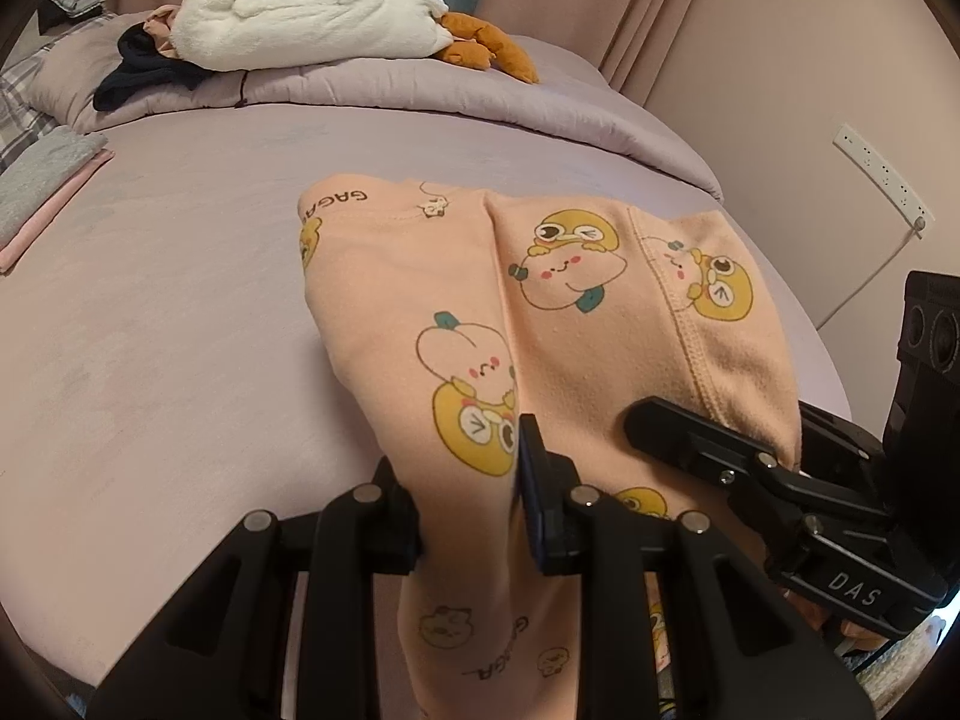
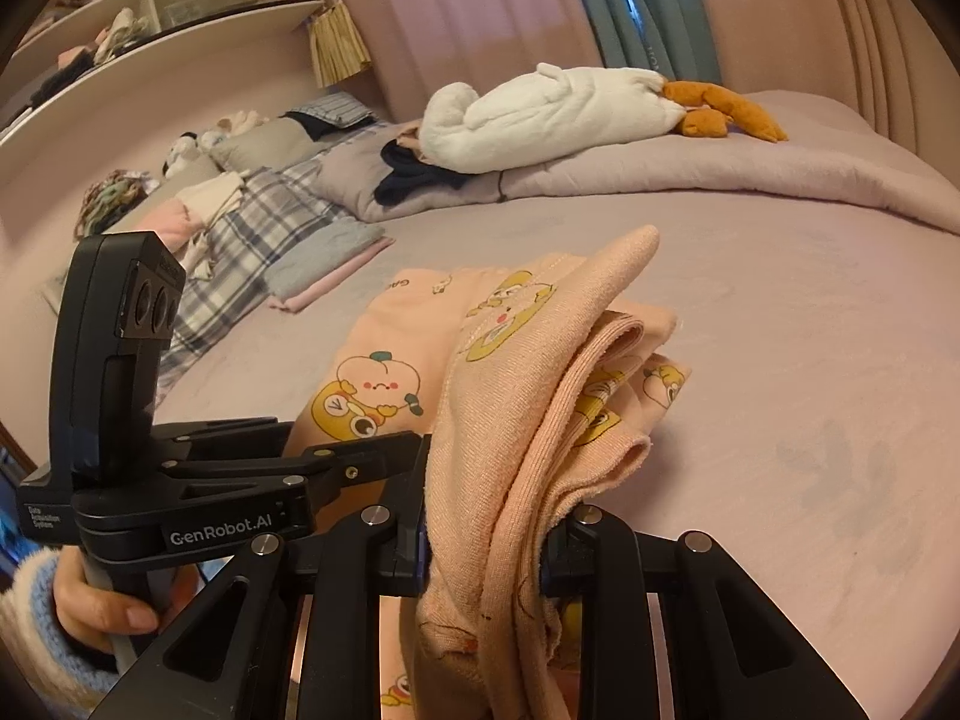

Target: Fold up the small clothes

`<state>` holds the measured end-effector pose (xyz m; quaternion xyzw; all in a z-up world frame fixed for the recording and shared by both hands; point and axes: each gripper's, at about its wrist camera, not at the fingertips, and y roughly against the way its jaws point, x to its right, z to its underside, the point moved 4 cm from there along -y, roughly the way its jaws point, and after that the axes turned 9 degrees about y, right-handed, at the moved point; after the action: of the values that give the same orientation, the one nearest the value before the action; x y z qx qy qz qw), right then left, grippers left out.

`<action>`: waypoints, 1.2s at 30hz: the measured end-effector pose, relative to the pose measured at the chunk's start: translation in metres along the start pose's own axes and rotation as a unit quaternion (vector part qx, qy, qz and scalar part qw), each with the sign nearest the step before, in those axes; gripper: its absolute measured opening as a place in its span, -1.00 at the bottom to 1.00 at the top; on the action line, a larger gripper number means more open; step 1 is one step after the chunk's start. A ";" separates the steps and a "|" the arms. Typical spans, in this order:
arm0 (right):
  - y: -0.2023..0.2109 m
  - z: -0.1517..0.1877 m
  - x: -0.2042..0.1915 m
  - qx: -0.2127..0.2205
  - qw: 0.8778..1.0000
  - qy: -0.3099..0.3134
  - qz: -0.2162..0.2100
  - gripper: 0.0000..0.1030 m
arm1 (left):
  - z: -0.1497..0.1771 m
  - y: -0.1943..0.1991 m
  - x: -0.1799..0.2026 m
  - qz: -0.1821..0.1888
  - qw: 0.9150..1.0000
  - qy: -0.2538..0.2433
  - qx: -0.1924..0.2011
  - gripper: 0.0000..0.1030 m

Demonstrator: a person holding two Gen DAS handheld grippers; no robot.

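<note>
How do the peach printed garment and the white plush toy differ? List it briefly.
The peach printed garment is thin, flat cloth with cartoon prints; the white plush toy is thick, stuffed and plain white with orange feet.
The garment is near the cameras, pinched by both the left gripper and the right gripper; the toy lies untouched at the far side.
The garment is partly lifted off the bed; the toy rests on the folded quilt.
Both are soft and on the bed.
</note>
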<state>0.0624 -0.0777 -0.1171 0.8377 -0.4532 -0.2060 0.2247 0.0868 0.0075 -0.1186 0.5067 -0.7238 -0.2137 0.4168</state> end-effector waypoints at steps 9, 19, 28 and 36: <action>0.003 -0.020 -0.018 0.006 1.000 0.024 0.002 -0.49 | -0.008 0.024 -0.005 -0.002 1.000 0.002 0.012 -0.51; 0.017 -0.054 -0.025 0.045 0.998 0.049 0.004 -0.49 | -0.045 0.054 0.001 -0.005 0.999 -0.014 0.052 -0.51; 0.026 -0.077 -0.027 0.066 0.995 0.069 0.007 -0.49 | -0.068 0.070 0.008 -0.002 0.997 -0.024 0.079 -0.50; 0.029 -0.087 -0.027 0.077 0.994 0.076 0.011 -0.49 | -0.083 0.078 0.011 0.004 0.995 -0.030 0.091 -0.50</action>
<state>0.0774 -0.0526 -0.0257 0.8609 -0.4582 -0.1032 0.1954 0.1104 0.0380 -0.0109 0.5334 -0.7542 -0.1603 0.3478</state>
